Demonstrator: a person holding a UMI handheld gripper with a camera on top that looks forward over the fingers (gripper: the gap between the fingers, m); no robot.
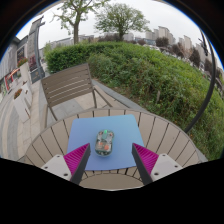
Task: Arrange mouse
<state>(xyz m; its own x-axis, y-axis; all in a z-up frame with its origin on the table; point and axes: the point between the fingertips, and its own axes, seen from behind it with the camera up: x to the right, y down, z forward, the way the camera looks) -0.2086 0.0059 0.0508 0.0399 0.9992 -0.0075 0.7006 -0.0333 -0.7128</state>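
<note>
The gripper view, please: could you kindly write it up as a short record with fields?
setting: outdoor terrace with hedge and trees beyond
table: round slatted wooden table
mat: blue mat lying on the table
object on mat: small greyish item, likely the mouse; details too small to tell
gripper: gripper with its fingers open, the item standing between them and slightly ahead, not touched
seating: wooden chair beyond the table
</note>
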